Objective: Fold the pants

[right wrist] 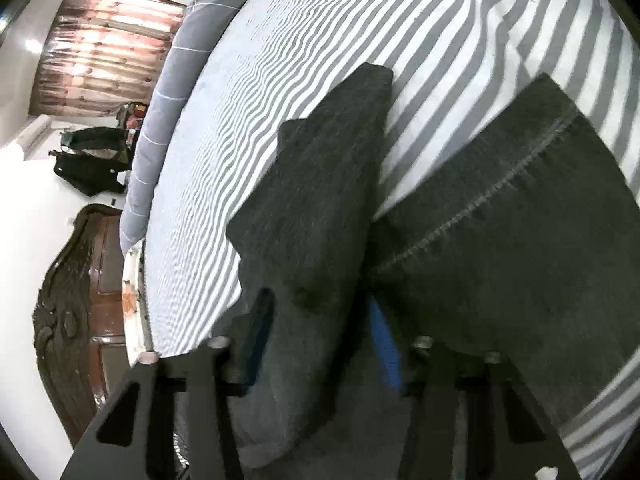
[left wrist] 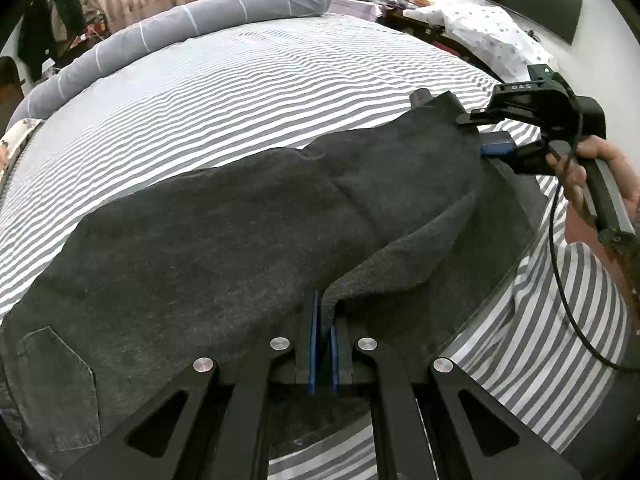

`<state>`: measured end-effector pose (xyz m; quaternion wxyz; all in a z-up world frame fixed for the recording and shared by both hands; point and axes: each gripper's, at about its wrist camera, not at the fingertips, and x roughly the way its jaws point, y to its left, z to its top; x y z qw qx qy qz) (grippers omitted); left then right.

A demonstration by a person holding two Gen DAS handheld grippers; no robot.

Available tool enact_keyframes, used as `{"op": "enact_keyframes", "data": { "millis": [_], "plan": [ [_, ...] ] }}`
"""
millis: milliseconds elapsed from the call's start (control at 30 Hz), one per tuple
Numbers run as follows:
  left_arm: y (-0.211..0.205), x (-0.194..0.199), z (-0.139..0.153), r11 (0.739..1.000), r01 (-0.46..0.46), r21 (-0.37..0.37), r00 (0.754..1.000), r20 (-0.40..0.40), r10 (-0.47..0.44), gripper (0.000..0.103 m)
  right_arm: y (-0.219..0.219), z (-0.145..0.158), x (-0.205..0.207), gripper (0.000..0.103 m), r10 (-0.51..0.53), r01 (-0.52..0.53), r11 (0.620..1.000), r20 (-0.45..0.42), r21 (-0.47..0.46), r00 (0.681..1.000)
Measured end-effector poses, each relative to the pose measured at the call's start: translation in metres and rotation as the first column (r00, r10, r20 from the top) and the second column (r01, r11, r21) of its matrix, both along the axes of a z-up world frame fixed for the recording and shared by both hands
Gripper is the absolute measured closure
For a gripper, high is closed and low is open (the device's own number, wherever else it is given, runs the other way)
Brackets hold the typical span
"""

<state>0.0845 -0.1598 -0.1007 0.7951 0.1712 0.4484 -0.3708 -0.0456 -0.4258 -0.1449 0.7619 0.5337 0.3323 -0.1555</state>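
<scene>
Dk grey pants (left wrist: 224, 240), grey/white striped sheet (left wrist: 240, 92), blue gripper pads (left wrist: 314, 344), grey bolster (left wrist: 168, 28).

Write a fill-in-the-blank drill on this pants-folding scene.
1. The left claw is shut on the dark ____.
2. The pants lie on a bed sheet patterned with ____.
3. The right claw grips the pants' far ____.
4. A rolled ____ blanket lies along the bed's far side.

Missing: pants; stripes; end; grey

Pants (left wrist: 224, 240) on bed (left wrist: 248, 80), seemingly lengthwise
</scene>
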Motion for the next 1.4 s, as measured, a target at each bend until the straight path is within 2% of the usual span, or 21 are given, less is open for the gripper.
{"op": "enact_keyframes", "data": {
  "millis": [33, 100, 200, 367, 600, 733, 833, 967, 1133, 1400],
  "plan": [
    [0.000, 0.000, 0.000, 1.000, 0.000, 0.002, 1.000, 0.002, 0.000, 0.098, -0.001, 0.001, 0.002, 0.086, 0.001, -0.001, 1.000, 0.001, -0.007, 1.000],
    [-0.001, 0.000, 0.000, 1.000, -0.002, 0.001, 1.000, 0.006, 0.002, 0.098, -0.002, 0.007, 0.006, 0.088, 0.001, -0.001, 1.000, 0.010, -0.027, 1.000],
    [0.000, 0.002, 0.001, 1.000, -0.012, -0.011, 1.000, -0.005, 0.012, 0.098, 0.000, 0.022, 0.019, 0.089, 0.026, -0.026, 0.997, 0.004, -0.079, 1.000],
    [0.006, 0.004, 0.001, 0.999, -0.028, -0.034, 0.999, -0.023, 0.027, 0.098, 0.000, 0.048, 0.063, 0.089, 0.093, -0.095, 0.985, -0.021, -0.141, 0.995],
    [0.012, 0.009, -0.004, 0.998, -0.053, -0.046, 0.997, -0.058, 0.050, 0.098, 0.015, 0.072, 0.154, 0.076, 0.232, -0.250, 0.934, -0.098, -0.256, 0.968],
    [0.015, 0.013, -0.011, 0.997, -0.068, -0.045, 0.994, -0.086, 0.064, 0.098, 0.019, 0.081, 0.185, 0.074, 0.283, -0.296, 0.921, -0.086, -0.256, 0.955],
    [0.016, 0.014, -0.013, 0.997, -0.069, -0.046, 0.994, -0.090, 0.065, 0.098, 0.012, 0.086, 0.182, 0.074, 0.282, -0.293, 0.915, -0.079, -0.277, 0.956],
    [0.019, 0.021, -0.017, 0.993, -0.101, -0.060, 0.989, -0.116, 0.093, 0.098, -0.012, 0.078, 0.158, 0.074, 0.217, -0.229, 0.939, -0.073, -0.255, 0.973],
    [0.022, 0.030, -0.022, 0.987, -0.139, -0.077, 0.981, -0.146, 0.127, 0.098, -0.055, 0.049, 0.113, 0.074, 0.104, -0.116, 0.979, -0.074, -0.169, 0.992],
    [0.019, 0.034, -0.024, 0.988, -0.144, -0.054, 0.980, -0.149, 0.135, 0.098, -0.064, 0.010, 0.114, 0.074, 0.086, -0.093, 0.991, -0.076, -0.098, 0.993]
  ]
}}
